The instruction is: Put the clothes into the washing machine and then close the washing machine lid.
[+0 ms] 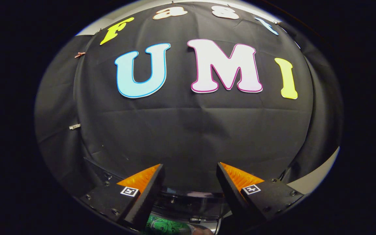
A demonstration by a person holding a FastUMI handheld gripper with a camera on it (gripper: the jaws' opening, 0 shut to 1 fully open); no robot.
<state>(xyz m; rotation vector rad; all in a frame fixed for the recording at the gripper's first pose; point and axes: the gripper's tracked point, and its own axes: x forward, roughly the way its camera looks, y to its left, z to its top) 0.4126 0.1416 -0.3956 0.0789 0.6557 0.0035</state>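
Note:
My gripper (189,168) is open, its two fingers spread wide with nothing between them, pointing at the booth's black cloth wall (188,130). Low between the fingers, a dark curved rim of the washing machine (191,202) shows, with a translucent part that may be the lid. Below it a patch of green patterned cloth (163,226) lies close under the left finger. Most of the machine and the clothes are hidden beneath the fingers.
The black cloth wall stands straight ahead and wraps around both sides. A strip of pale surface (318,176) shows to the right of the right finger. Small clips (74,126) pin the cloth at the left.

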